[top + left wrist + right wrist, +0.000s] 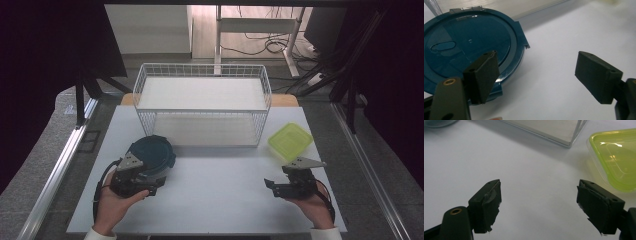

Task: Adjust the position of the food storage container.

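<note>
A round container with a dark teal lid [152, 154] [469, 47] sits on the white table at the left. My left gripper [142, 180] [536, 75] is just in front of it, open, its left jaw over the lid's near rim and nothing between the jaws. A square yellow-green container [290, 140] [616, 157] lies at the right. My right gripper [280, 186] [537, 202] stands open on the near side of it, a little apart, with bare table between its jaws.
A white wire basket shelf [202, 102] with two levels stands at the back middle of the table [215, 200]. Its lower corner [569, 142] is just left of the green container. Metal rails run along both sides of the table.
</note>
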A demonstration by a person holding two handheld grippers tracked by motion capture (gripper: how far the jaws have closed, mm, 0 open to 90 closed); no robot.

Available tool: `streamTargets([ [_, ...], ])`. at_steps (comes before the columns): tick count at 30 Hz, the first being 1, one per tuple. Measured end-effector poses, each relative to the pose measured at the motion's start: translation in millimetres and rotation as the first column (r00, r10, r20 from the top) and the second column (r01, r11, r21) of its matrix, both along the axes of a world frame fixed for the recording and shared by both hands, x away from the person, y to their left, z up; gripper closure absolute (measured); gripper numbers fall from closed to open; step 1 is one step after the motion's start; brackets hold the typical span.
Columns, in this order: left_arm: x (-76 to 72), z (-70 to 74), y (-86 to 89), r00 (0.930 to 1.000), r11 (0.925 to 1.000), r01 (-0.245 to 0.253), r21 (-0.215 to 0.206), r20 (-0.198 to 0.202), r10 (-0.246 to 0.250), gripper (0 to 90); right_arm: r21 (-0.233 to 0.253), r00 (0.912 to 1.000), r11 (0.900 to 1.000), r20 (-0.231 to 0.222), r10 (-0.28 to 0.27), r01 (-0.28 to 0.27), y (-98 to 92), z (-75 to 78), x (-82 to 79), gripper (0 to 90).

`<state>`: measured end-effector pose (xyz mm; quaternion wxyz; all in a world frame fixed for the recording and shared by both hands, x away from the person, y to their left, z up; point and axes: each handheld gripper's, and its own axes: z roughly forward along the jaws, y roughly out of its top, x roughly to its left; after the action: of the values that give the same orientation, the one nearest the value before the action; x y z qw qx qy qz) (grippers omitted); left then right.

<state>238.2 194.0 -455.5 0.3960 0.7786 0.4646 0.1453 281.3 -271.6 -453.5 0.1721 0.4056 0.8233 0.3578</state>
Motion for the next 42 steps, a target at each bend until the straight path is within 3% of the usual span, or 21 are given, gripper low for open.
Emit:
streamTargets([
  [8, 5.3, 3.6, -7.0, 0.9999, 0.9995, 0.011, 0.028, 0.012, -0.011, 20.3, 0.018, 1.0, 1.0, 0.002, -0.006, 0.006, -4.6, 0.1, -1.7, 20.7],
  [15, 11.9, 21.0, -5.0, 0.9996, 0.9975, 0.008, 0.07, 0.028, -0.01, 20.5, 0.031, 0.9997, 0.999, 0.0, -0.024, 0.024, -12.4, 1.9, -2.8, 21.1],
  [20, 20.9, 39.6, 12.2, 0.9994, 0.999, -0.015, 0.043, 0.033, 0.014, 25.4, 0.033, 0.9996, 0.999, 0.007, -0.027, 0.027, -14.1, 4.0, -4.4, 21.2],
  [23, 31.2, 45.0, 24.9, 0.9989, 0.9981, -0.033, 0.052, 0.035, 0.031, 29.4, 0.03, 0.9995, 0.999, 0.01, -0.029, 0.029, -13.9, 4.4, -4.6, 21.1],
  [30, 58.4, 45.6, 48.5, 0.9971, 0.9954, -0.076, 0.058, -0.002, 0.077, 40.1, 0.025, 0.9991, 0.999, 0.005, -0.043, 0.043, -14.1, 3.6, -1.8, 21.1],
  [34, 79.3, 39.8, 58.7, 0.996, 0.99, -0.079, 0.117, -0.032, 0.083, 45.5, 0.015, 0.9988, 0.999, -0.003, -0.049, 0.049, -14.2, 1.6, -0.9, 21.1],
  [38, 89.6, 37.8, 63.5, 0.9955, 0.9879, -0.067, 0.14, -0.058, 0.075, 53.7, 0.013, 0.998, 0.998, -0.012, -0.062, 0.062, -16.5, 0.1, -0.3, 21.1],
  [42, 99.9, 35.1, 72.5, 0.9925, 0.9857, -0.085, 0.146, -0.075, 0.097, 62.5, 0.011, 0.997, 0.997, -0.017, -0.075, 0.075, -17.9, -0.9, 0.0, 21.2],
])
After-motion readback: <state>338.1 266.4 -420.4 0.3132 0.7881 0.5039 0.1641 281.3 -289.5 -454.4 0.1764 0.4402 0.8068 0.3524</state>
